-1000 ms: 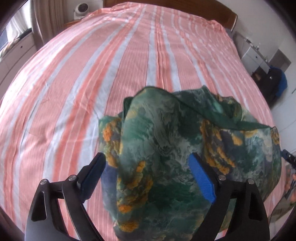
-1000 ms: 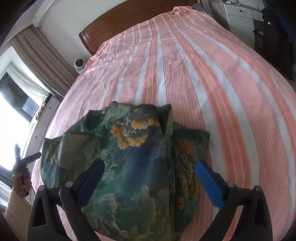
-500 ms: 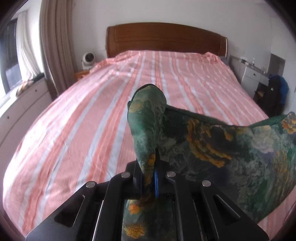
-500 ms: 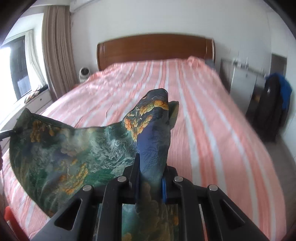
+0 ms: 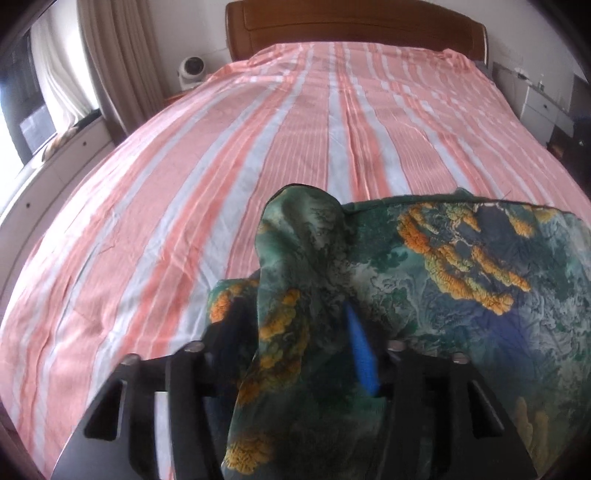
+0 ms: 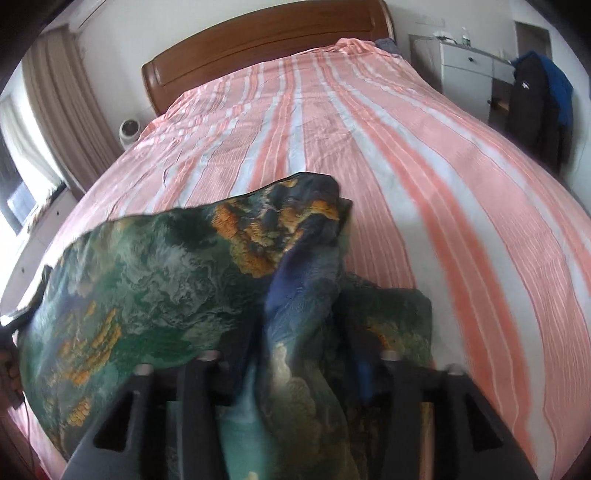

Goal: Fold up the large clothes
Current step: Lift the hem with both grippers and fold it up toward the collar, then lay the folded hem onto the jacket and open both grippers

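Observation:
A green garment with orange and blue print [image 5: 443, 258] hangs stretched above the striped bed [image 5: 258, 147]. In the left wrist view my left gripper [image 5: 291, 332] has its jaws parted, with a fold of the garment draped between them and a blue pad [image 5: 360, 354] showing. In the right wrist view my right gripper [image 6: 295, 354] also has its jaws parted around a bunched fold of the garment [image 6: 166, 266], which spreads to the left.
The pink and white striped bed [image 6: 406, 147] fills the space ahead up to a wooden headboard [image 5: 351, 22]. A small fan [image 5: 192, 70] and curtains [image 5: 118, 55] stand at the left. A white cabinet [image 6: 469, 70] and a dark jacket [image 6: 535, 107] stand at the right.
Both grippers closed on the garment and lifted it half a second ago. Now both jaws have parted again, and the cloth sits loosely between them, lower over the bed.

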Demonstrator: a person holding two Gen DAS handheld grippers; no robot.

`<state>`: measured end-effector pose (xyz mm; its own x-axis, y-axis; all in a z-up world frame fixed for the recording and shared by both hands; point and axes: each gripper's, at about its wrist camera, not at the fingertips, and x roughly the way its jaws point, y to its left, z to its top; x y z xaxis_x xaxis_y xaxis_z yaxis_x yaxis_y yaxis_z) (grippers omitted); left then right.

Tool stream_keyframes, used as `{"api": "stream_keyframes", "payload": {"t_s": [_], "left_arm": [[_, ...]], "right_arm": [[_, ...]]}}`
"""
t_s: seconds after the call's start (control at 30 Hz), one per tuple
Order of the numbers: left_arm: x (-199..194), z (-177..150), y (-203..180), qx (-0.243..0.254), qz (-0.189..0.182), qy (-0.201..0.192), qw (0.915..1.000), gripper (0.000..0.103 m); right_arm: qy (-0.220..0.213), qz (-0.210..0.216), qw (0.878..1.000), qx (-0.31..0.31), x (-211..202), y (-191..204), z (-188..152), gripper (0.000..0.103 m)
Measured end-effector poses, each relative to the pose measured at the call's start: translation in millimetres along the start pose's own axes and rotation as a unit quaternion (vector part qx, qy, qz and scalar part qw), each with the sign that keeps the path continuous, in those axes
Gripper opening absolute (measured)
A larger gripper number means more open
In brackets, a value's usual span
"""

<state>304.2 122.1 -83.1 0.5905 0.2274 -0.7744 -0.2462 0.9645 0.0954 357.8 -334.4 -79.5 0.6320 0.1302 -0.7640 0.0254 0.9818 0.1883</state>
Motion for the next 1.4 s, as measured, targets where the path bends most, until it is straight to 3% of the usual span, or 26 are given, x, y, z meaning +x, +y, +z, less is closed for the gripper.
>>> {"api": "stream_keyframes", "payload": {"t_s": [0.03,0.07,0.27,0.5,0.8,1.0,1.17,1.4], "left_arm": [[-7.2,-0.1,1.3,-0.003,-0.001,-0.006,1.0000,0.082],[-16.5,-0.2,2.6,-0.005,-0.007,-0.012,0.9999,0.084],[-52.8,0.8,4.2,-0.020,-0.056,-0.001,0.9982,0.085],[-80.9,5.1,-17.2,-0.044,-0.131,0.010,0.9904,0.085],[-96.4,-2.9,-102.2,0.039,-0.135,-0.009,0.9901,0.087],[-74.8,-35.2,-147.3,0.073,-0.129,0.033,0.9884,0.087],[-90.6,-58.4,-163.5,0.123,-0.108,0.009,0.9864,0.087],[-106.0,-68.3,-165.3,0.144,-0.096,-0.003,0.9849,0.087]], "right_arm": [[-0.010,0.013,1.000,0.016,-10.6,-6.3,-0.7,0.072],[-0.019,0.017,0.999,0.024,-13.2,-3.8,-0.3,0.073],[-0.080,0.005,0.996,0.043,-73.6,-3.1,-20.9,0.080],[-0.079,0.016,0.997,0.016,-110.7,11.4,-46.8,0.084],[-0.063,0.048,0.997,-0.014,-126.7,24.4,-98.5,0.084],[-0.054,0.062,0.996,-0.029,-138.1,29.4,-136.6,0.084],[-0.041,0.070,0.996,-0.026,-150.1,28.6,-172.7,0.084],[-0.032,0.075,0.997,-0.014,-150.8,29.8,-194.1,0.084]]}}
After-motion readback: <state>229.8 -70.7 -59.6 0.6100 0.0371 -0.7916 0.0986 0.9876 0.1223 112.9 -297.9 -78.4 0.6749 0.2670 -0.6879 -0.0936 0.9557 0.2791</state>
